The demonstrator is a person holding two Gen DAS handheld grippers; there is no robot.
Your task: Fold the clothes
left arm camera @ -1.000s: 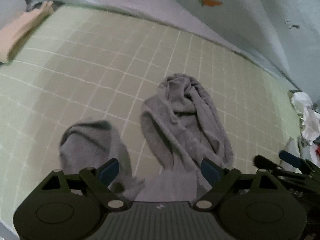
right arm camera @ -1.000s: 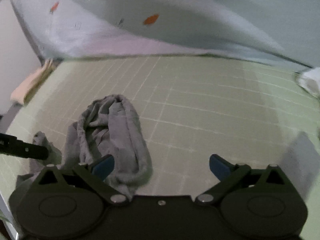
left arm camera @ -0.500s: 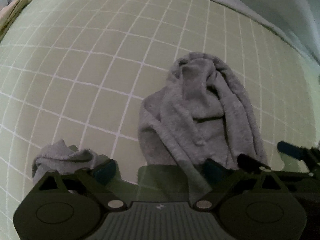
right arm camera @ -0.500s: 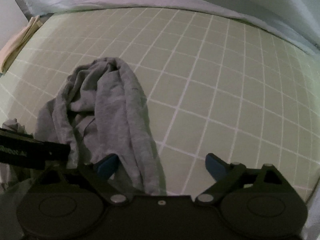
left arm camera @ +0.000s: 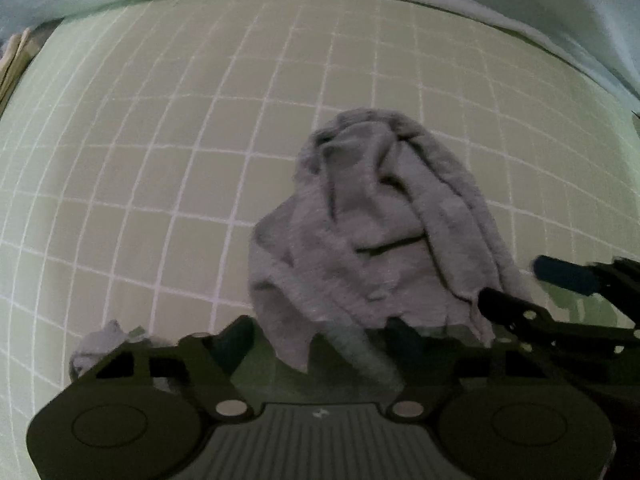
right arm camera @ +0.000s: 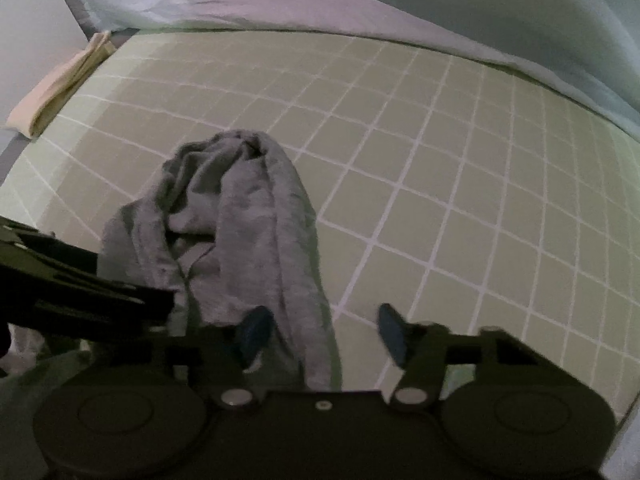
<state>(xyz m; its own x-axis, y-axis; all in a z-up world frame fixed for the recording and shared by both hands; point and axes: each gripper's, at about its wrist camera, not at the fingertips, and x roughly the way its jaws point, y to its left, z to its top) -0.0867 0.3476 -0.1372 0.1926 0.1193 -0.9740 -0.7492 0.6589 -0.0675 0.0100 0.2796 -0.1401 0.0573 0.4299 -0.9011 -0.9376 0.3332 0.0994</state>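
**Both claws down at near edge of grey garment, jaws closing**

Left claw (left arm camera: 320, 344): pointing steeply down at the near hem of the garment (left arm camera: 376, 232). Jaws have just been closing, now part-open. Cloth hangs into the gap between the fingers; left finger (left arm camera: 236, 344) sits in shadow at the cloth's left edge, right one is dark and mostly buried behind a fold. Can't tell if the pads are actually pinching yet.

Right claw (right arm camera: 324, 334): same story, jaws have just been closing, roughly half-open. Left pad (right arm camera: 256, 332) is against the garment's (right arm camera: 240, 216) right-hand fold, cloth draped in front of it. Right pad (right arm camera: 390, 330) is clear of the cloth, over bare mat. So not a grip.

Each claw shows in the other's view: right claw (left arm camera: 560, 304) at the garment's right edge, left claw (right arm camera: 88, 284) at its left edge. Just beside each other, garment between.

Garment: grey, bunched into a long rumpled heap running away from the claws, lying on the green grid mat (right arm camera: 460, 184). A small grey wad (left arm camera: 104, 340) pokes out by the left claw's left arm.

Further out: cream folded cloth (right arm camera: 56, 88) at the mat's far-left edge, pale sheet (right arm camera: 280, 0) along the far edge.
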